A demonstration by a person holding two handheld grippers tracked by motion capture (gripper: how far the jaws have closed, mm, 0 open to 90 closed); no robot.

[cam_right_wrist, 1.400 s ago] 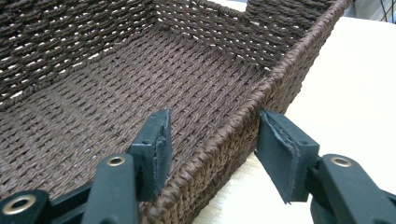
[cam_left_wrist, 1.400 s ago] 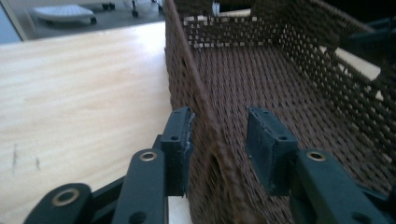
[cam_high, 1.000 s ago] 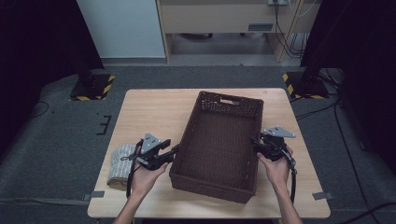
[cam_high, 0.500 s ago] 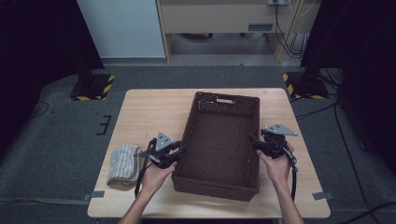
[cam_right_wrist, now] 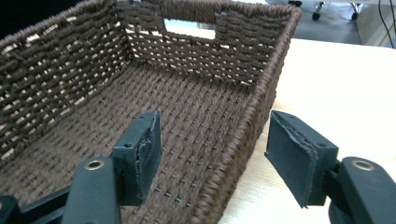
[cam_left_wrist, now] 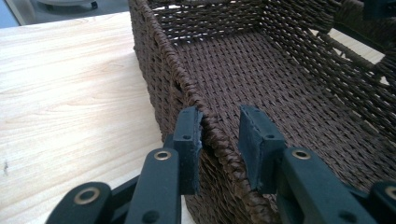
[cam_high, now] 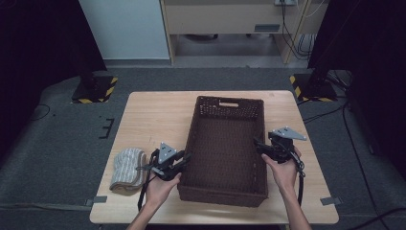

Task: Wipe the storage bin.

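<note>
Since a second ago the wicker basket (cam_high: 225, 148) has swung square to the table edge. The left gripper (cam_left_wrist: 219, 135) straddles its left rim, one jaw touching, not clenched; the right gripper (cam_right_wrist: 212, 151) gapes wide astride the right rim. A folded towel (cam_high: 128, 169) lies left.

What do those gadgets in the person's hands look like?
Each hand holds a black gripper: the left gripper and right gripper each carry a grey three-cornered plate on top and trail a black cable. Up close, their two jaws are flat black blocks on arms with round metal rivets. The forearms are bare, no sleeves in view.
</note>
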